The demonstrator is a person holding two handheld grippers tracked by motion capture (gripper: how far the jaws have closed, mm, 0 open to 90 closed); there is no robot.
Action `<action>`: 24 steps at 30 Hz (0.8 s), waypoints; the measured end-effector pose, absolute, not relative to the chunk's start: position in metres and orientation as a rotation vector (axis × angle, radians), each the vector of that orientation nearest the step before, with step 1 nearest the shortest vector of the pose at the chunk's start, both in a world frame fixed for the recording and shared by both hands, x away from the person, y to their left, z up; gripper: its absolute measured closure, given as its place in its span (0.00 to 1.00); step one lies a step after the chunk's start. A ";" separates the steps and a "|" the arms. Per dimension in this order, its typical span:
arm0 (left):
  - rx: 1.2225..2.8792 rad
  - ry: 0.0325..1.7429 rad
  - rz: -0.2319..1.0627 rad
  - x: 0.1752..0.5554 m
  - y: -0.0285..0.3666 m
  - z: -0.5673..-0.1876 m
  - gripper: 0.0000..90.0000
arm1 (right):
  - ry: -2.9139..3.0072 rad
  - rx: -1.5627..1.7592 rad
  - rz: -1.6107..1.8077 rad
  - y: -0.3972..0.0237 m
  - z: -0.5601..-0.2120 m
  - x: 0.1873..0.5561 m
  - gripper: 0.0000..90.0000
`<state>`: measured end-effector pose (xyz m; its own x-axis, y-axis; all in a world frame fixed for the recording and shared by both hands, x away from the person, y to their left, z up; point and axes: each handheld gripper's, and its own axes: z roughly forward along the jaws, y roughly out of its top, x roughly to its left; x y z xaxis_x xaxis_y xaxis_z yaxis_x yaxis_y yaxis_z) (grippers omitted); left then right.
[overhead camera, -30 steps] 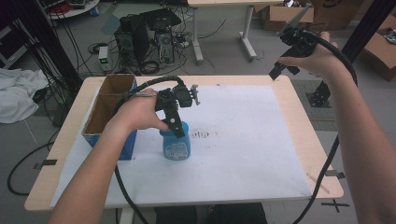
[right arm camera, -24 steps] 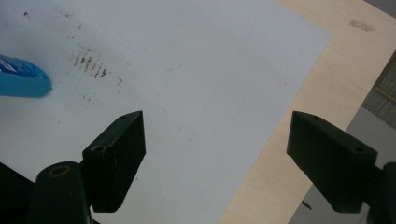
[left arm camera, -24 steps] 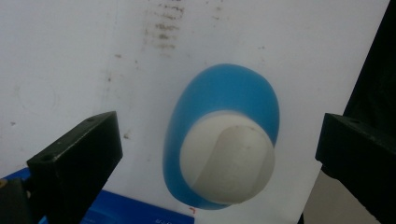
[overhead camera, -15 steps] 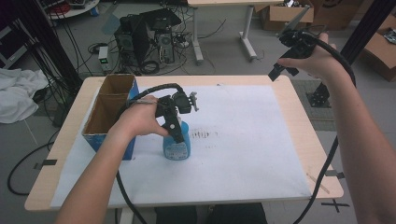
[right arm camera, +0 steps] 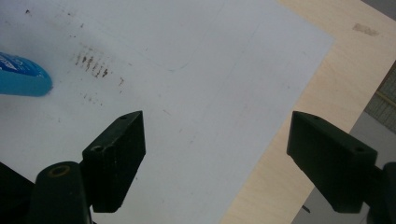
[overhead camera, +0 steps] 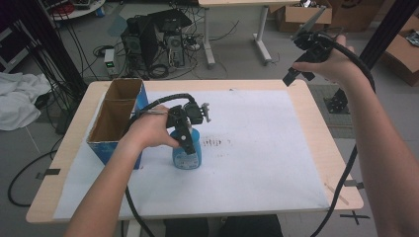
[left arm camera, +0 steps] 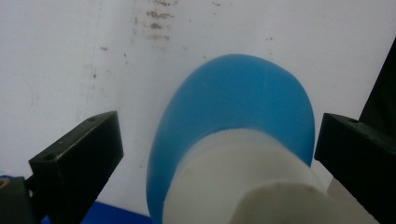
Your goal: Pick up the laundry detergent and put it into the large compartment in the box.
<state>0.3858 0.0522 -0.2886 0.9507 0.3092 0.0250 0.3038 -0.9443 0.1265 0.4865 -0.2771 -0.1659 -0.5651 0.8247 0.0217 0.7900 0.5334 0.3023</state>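
Your left gripper (left arm camera: 219,154) stood released, jaws either side of the blue bottle's (overhead camera: 187,150) white cap (left arm camera: 243,182), near the table's (overhead camera: 316,113) centre. Its label was unreadable. Your right gripper (overhead camera: 309,47), raised at two o'clock, gaped.

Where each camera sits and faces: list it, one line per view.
High view: above the person's side, facing forward and down on the table; both forearms, left tool, raised right tool.
Left gripper view: on the left tool, looking down on the blue bottle; open jaws straddle it.
Right gripper view: facing the white sheet; open jaws.
All share the bottle.
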 end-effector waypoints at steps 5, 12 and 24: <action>2.980 0.462 0.068 0.386 0.051 -0.289 0.08 | 2.646 1.395 0.425 -0.278 -0.168 0.487 0.22; 2.987 0.451 0.063 0.387 0.050 -0.289 0.14 | 2.643 1.400 0.430 -0.279 -0.168 0.487 0.22; 3.008 0.444 0.068 0.387 0.050 -0.291 0.18 | 2.644 1.398 0.434 -0.280 -0.169 0.488 0.22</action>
